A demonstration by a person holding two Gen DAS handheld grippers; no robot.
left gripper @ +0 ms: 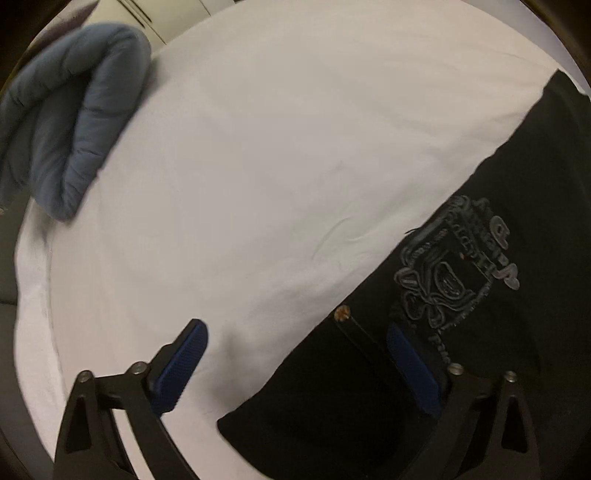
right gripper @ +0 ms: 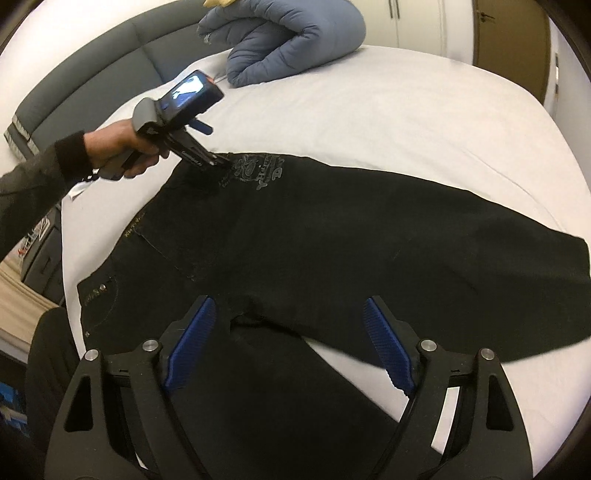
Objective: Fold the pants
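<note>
Black pants (right gripper: 332, 236) lie spread on a white bed sheet (right gripper: 388, 122), with a grey embroidered crest (right gripper: 258, 170) near the far hip. In the left wrist view the pants (left gripper: 498, 221) fill the right side and the crest (left gripper: 454, 266) shows close up. My left gripper (left gripper: 295, 354) is open, straddling the pants' edge by the crest; one fingertip is over cloth, the other over sheet. It also shows in the right wrist view (right gripper: 218, 162), held by a hand. My right gripper (right gripper: 288, 325) is open above the crotch of the pants.
A folded blue-grey duvet (right gripper: 288, 40) lies at the far side of the bed; it also shows in the left wrist view (left gripper: 70, 118). A grey upholstered headboard (right gripper: 92, 77) curves at the left. Cupboard doors (right gripper: 424, 22) stand behind the bed.
</note>
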